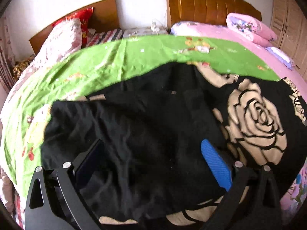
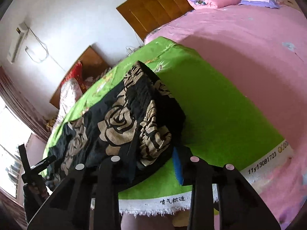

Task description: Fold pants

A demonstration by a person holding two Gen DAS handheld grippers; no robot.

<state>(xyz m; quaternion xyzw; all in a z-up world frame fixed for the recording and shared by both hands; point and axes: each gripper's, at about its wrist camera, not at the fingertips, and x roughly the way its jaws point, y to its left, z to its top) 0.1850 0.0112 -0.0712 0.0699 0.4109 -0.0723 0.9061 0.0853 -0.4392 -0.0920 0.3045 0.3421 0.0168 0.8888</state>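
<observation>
Right fingers (image 2: 153, 163) pinched on pants (image 2: 122, 118) hem at near edge of green sheet (image 2: 220, 115). My left fingers (image 1: 151, 164) wide over black pants cloth, nothing gripped. Pants lie mid-sheet. Advice: clamp left corner too, lift both evenly, carry fold straight.

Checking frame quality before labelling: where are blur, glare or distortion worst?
Left wrist view: motion blur softens the black pants and green sheet; fisheye bends the bed edges. Right wrist view: sharper, window blown out at left, horizon tilted.
</observation>
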